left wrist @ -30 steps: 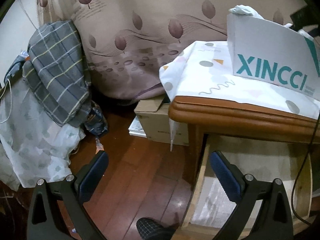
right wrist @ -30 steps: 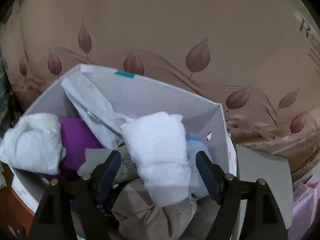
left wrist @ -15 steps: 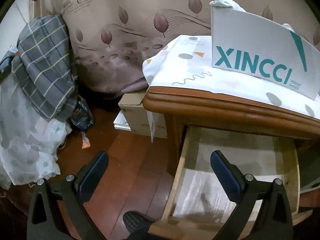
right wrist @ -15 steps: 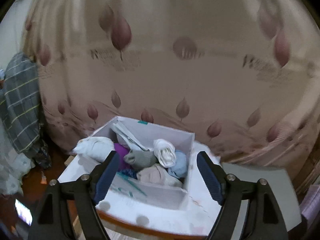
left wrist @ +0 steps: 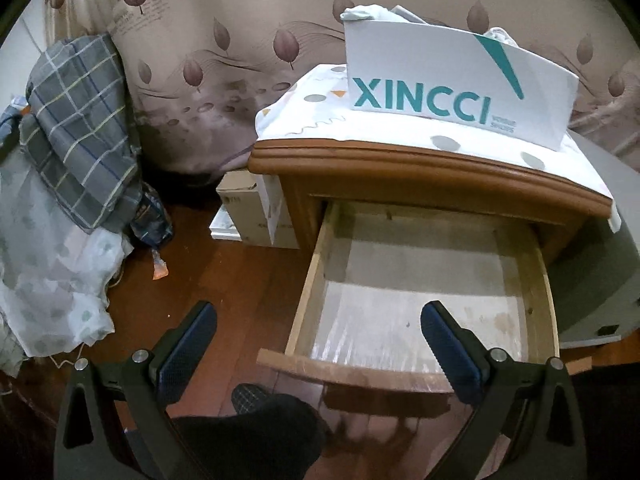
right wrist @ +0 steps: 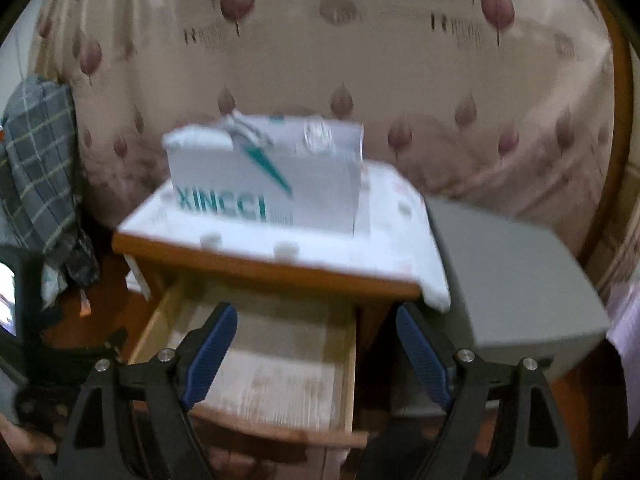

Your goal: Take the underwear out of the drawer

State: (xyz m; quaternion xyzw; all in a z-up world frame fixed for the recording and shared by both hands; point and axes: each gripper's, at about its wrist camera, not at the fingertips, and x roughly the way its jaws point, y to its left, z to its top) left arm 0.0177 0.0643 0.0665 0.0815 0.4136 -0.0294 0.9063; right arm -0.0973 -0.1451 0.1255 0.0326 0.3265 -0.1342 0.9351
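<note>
The wooden nightstand (left wrist: pixel 420 164) has its drawer (left wrist: pixel 352 368) pulled out; I see only a bare white liner inside and no underwear. On top stands a white XINCCI box (left wrist: pixel 440 80) with white cloth (left wrist: pixel 364 12) poking over its rim. My left gripper (left wrist: pixel 318 312) hovers open above the drawer's front left corner, holding nothing. In the blurred right wrist view my right gripper (right wrist: pixel 315 312) is open and empty above the drawer (right wrist: pixel 348 360), well back from the box (right wrist: pixel 248 176).
A grey plaid cloth (left wrist: pixel 80 120) hangs at the left over pale bedding. Cardboard boxes (left wrist: pixel 248 212) sit on the wooden floor beside the nightstand. A grey cabinet (right wrist: pixel 512 272) stands close on the right. A dark-socked foot (left wrist: pixel 256 404) is below the drawer front.
My right gripper pulled back and down from the box of clothes, leaving the white roll there, and now faces the drawer. The left gripper swung right over the open drawer.
</note>
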